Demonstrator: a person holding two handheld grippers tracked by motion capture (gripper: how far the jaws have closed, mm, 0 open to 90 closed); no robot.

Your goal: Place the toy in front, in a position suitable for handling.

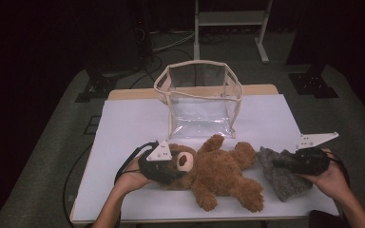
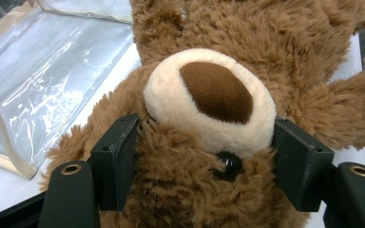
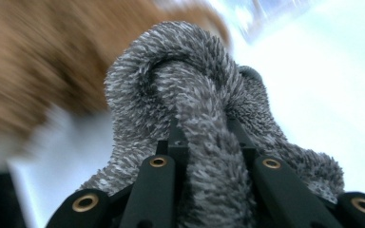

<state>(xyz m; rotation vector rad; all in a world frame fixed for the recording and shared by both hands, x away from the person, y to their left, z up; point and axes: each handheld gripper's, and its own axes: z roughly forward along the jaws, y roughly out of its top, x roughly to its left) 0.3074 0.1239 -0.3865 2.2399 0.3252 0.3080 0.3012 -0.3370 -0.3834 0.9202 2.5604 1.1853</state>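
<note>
- My left gripper [image 2: 204,161], lower centre of its view, jaws part-open, clamps the teddy bear [image 2: 209,95] head.
- My right gripper [image 3: 209,142], jaws narrow, pinches the grey fuzzy cloth [image 3: 190,95], centre frame.

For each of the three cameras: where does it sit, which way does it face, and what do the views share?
High view: above the person's side, facing forward and down on the table; both forearms enter from below.
Left gripper view: on the left hand-held gripper, facing the bear clamped at the head.
Right gripper view: on the right hand-held gripper, facing the pinched grey cloth.
Shared: the bear.
</note>
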